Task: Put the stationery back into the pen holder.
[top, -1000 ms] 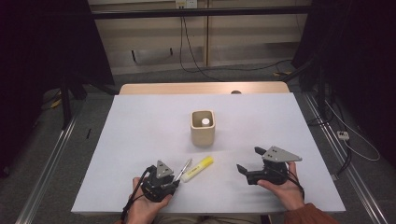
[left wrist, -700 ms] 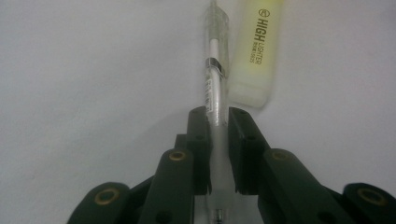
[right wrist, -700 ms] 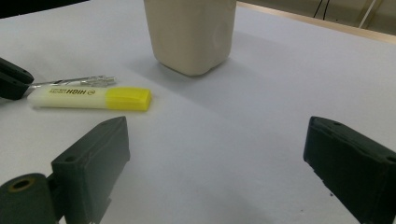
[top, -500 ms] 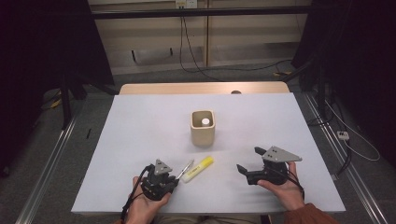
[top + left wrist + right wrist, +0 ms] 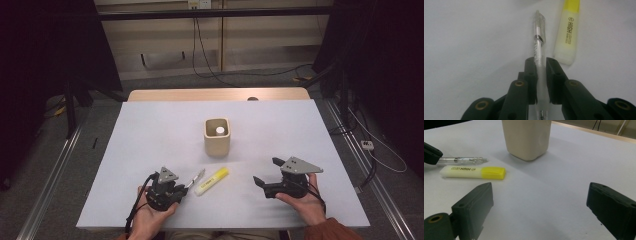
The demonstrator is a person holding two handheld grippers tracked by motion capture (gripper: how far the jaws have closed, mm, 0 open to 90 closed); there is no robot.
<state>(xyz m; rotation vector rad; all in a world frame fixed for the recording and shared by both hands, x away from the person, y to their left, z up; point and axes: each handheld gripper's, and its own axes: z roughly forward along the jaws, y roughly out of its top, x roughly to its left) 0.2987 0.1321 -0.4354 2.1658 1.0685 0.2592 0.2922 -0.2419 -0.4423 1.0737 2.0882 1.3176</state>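
White table [image 5: 150, 150] bare apart from three items. Beige cup [image 5: 217, 136] upright mid-table, small white object inside. Right gripper [image 5: 264, 181] hovers near front edge, jaws wide apart, empty. Left gripper [image 5: 181, 186] jaws now clamped on clear pen [image 5: 539, 47] (a second ago looser around it); pen lies flat, just beside yellow highlighter [image 5: 212, 180]. Grasp looks made; lift likely next.
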